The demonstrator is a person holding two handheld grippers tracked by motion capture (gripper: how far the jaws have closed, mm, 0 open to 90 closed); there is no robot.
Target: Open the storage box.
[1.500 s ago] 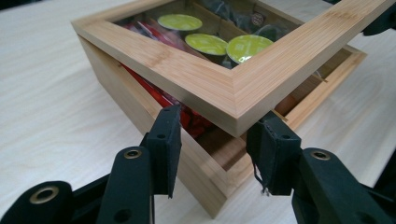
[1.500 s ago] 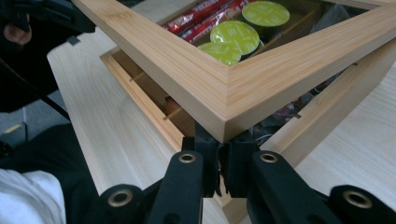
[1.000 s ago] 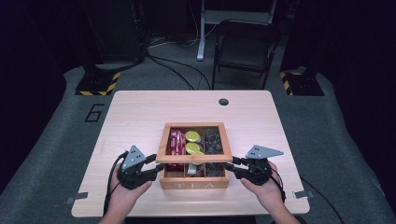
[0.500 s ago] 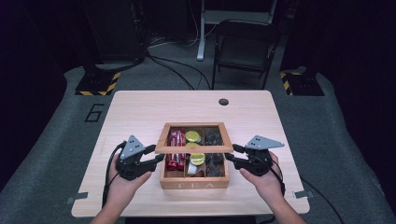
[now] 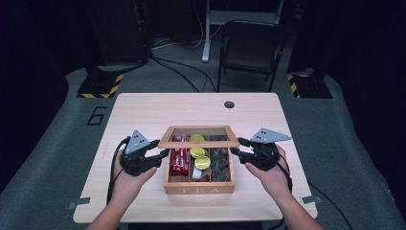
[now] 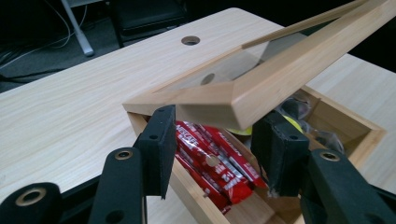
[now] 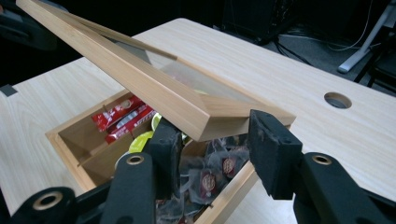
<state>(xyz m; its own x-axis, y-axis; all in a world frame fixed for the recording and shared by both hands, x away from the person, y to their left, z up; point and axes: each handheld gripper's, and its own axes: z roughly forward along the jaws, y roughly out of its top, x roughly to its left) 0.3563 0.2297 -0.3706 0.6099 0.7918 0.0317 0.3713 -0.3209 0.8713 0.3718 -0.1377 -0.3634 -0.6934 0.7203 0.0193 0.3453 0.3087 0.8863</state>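
A wooden tea box (image 5: 198,189) stands on the table near its front edge. Its glass-paned lid (image 5: 198,143) is tilted up at the front, hinged at the back. My left gripper (image 5: 163,154) holds the lid's front left corner (image 6: 261,88) between its pads, and its jaws have just been opening a little around that corner. My right gripper (image 5: 235,147) clasps the front right corner (image 7: 187,102) the same way, its jaws also wider than a moment ago. Red sachets (image 6: 210,154), yellow-green capsules (image 5: 201,162) and dark tea bags (image 7: 215,177) lie in the box's compartments.
The light wooden table (image 5: 143,110) has a round cable hole (image 5: 229,104) near its back edge. A dark chair (image 5: 251,48) stands beyond the table. Both of the person's forearms come in from the front edge.
The lid lay flat on the box a second ago and now stands raised at the front. Both grippers have risen with its front corners.
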